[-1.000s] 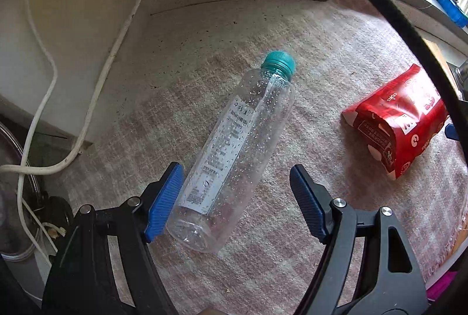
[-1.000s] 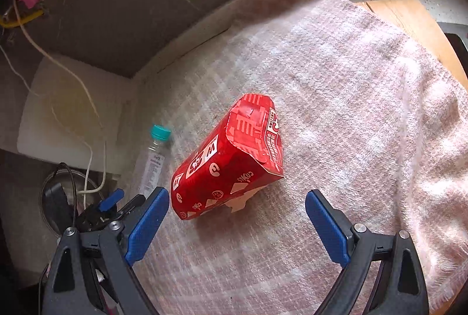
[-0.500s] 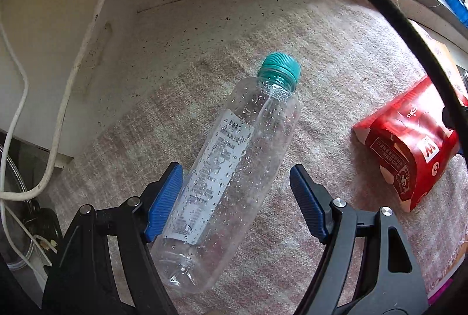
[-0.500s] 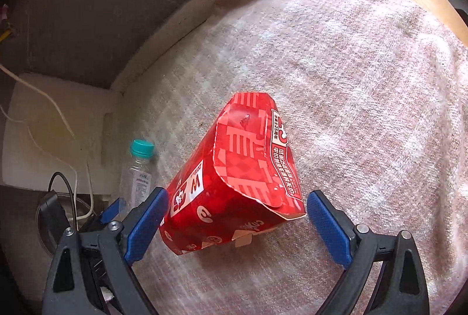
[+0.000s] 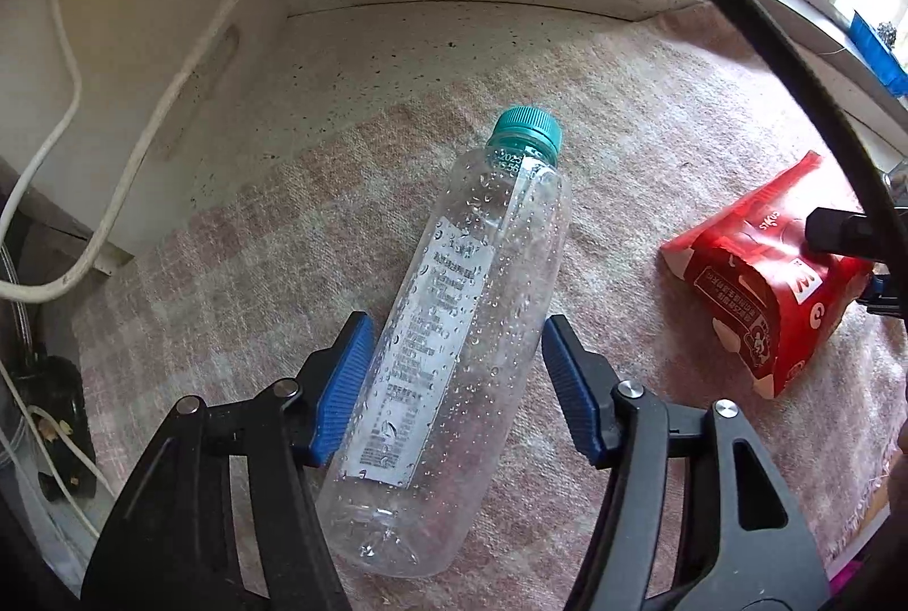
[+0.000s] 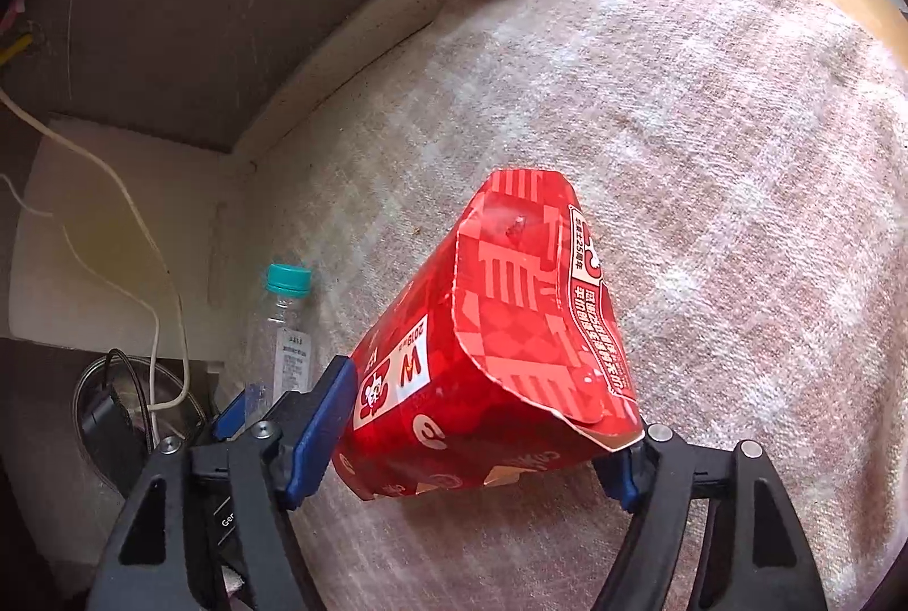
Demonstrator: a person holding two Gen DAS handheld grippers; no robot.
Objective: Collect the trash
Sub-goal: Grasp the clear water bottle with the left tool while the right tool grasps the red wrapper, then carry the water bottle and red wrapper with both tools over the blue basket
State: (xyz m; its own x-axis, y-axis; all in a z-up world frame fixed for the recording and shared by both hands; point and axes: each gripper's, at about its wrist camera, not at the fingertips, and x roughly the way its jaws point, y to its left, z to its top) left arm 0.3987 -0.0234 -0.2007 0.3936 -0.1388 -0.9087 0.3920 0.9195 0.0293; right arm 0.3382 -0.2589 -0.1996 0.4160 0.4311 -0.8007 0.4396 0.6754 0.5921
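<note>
Black gripper (image 5: 454, 384) frames, blue ribbed pads, silver screws

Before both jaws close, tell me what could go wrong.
1. The plastic bottle lies at a slant between the left gripper pads; its round, droplet-covered wall might slip or roll out.
2. The red carton is thin card; the right gripper could crush it or pinch the towel underneath.
</note>
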